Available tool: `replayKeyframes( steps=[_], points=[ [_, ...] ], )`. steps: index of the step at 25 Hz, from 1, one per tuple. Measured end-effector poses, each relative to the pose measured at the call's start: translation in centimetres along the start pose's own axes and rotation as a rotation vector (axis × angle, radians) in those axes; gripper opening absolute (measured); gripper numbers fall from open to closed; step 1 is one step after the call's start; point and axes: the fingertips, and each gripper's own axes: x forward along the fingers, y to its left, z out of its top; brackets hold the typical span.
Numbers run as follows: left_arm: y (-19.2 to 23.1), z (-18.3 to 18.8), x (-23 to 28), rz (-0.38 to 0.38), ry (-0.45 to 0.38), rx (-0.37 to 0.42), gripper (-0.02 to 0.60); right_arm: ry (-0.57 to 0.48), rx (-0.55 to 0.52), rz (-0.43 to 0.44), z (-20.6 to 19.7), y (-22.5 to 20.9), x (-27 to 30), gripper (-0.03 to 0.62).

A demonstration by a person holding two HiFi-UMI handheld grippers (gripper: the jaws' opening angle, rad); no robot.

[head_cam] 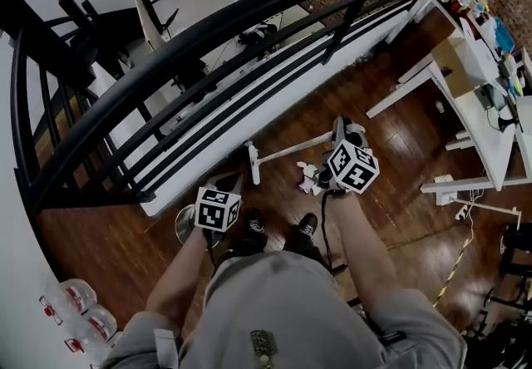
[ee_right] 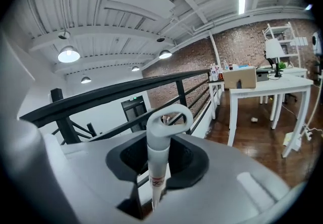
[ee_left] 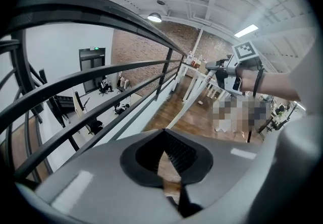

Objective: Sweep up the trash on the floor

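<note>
White handle [ee_right: 158,132] pinched in right tongs [ee_right: 162,153], left tongs [ee_left: 164,136] together; head view shows trash [head_cam: 307,179].

My two claws, the left gripper [ee_left: 164,160] and the right gripper [ee_right: 156,165], have matt grey plastic shells. Their black pads [ee_left: 179,155] are ribbed and look rubbery. The handle [ee_right: 157,152] in my right one is smooth white plastic with a slight sheen. The floor [head_cam: 391,110] is dark brown wood – polished and glossy. The trash [head_cam: 309,179] on it looks like crumpled white paper. The railing [head_cam: 249,6] seems to be black painted metal with a satin finish. The wall [ee_right: 237,41] is rough red brick, and the table [ee_right: 282,84] is smooth matt white. My trousers [head_cam: 274,301] are grey cloth.
</note>
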Motion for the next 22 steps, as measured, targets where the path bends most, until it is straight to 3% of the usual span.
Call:
replayKeyframes(
  steps=[6,22],
  points=[
    [-2.8,1.6,1.7,-0.062,0.004,0.057,0.008,0.003,-0.032,-0.054,0.8,-3.6,-1.9,0.071],
    [-13.3,3.1,6.4,-0.23,0.044,0.222,0.008,-0.003,0.083,-0.382,0.5,-19.5,-12.4,0.071]
  ],
)
